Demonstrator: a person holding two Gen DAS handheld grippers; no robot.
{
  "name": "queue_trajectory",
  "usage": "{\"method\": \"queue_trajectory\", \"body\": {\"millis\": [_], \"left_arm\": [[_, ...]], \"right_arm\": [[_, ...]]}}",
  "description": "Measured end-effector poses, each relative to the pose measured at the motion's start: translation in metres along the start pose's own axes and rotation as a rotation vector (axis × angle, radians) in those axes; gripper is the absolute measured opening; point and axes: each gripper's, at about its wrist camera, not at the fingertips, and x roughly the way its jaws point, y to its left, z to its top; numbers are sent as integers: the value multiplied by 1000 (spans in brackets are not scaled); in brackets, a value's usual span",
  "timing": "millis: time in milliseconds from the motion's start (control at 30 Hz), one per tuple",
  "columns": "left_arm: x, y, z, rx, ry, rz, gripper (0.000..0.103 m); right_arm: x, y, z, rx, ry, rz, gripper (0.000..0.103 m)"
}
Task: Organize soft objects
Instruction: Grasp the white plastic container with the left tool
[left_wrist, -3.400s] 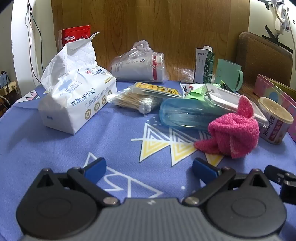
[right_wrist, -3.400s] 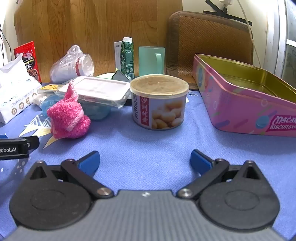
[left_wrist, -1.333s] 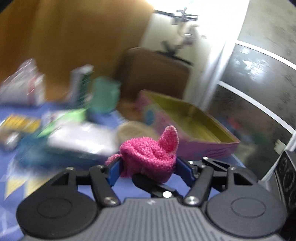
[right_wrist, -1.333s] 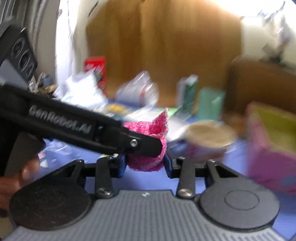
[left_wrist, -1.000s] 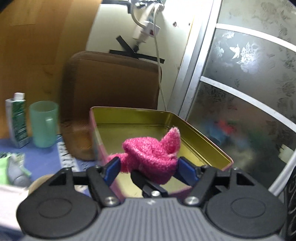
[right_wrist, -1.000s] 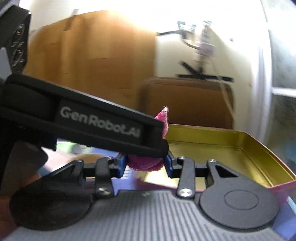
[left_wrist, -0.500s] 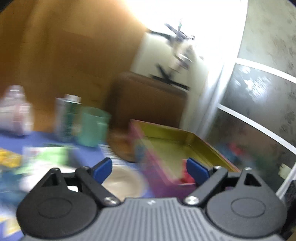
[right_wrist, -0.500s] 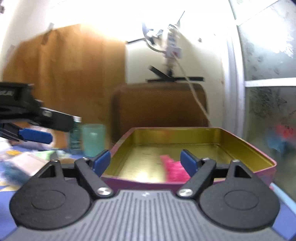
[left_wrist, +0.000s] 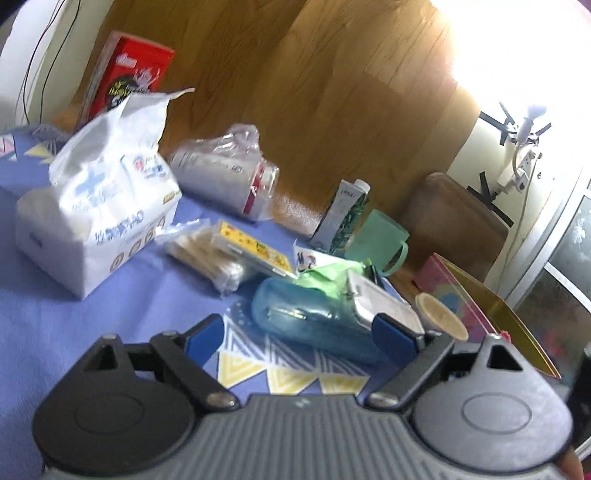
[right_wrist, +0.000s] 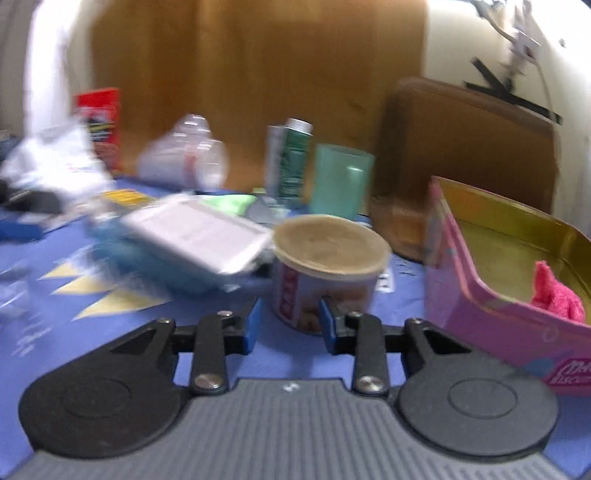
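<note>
Fuzzy bright-pink knitted cloth (right_wrist: 557, 297): a second ago clamped between both grippers above the tin, now lying loose inside the pink biscuit tin with gold interior (right_wrist: 491, 291), against its near wall, at the right edge of the blue patterned tablecloth (left_wrist: 55, 314).

Left gripper (left_wrist: 299, 332): blue-padded jaws spread wide, nothing between them; they have been opening, and the view has swung from the tin back toward the table's middle.

Right gripper (right_wrist: 290, 325): jaws part-way apart and empty, having just been closing.

Round paper-lidded can (right_wrist: 328, 273): stands just beyond the right gripper; label too blurred to read.

White soft tissue pack (left_wrist: 99, 206): near the cloth's left edge, blue lettering illegible here.

Writing: tin's front shows the fragment "Ma…" over "BISCUIT…".
</note>
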Motion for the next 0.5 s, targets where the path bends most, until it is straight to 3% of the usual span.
{"method": "queue_trajectory", "body": {"millis": [67, 167, 267, 367, 433, 500], "left_arm": [[2, 2, -2, -7, 10, -12, 90], [3, 0, -2, -10, 6, -43, 92], [13, -3, 5, -62, 32, -59, 93], [27, -9, 19, -100, 50, -78, 93], [41, -14, 27, -92, 64, -54, 88], [56, -16, 31, -101, 97, -59, 60]], "right_arm": [[-1, -7, 4, 47, 20, -16, 37], [-27, 0, 7, 27, -50, 81, 38], [-34, 14, 7, 12, -57, 174, 58], [-18, 7, 12, 140, -9, 259, 60], [-2, -6, 15, 270, 39, 317, 60], [12, -17, 15, 401, 90, 371, 60]]}}
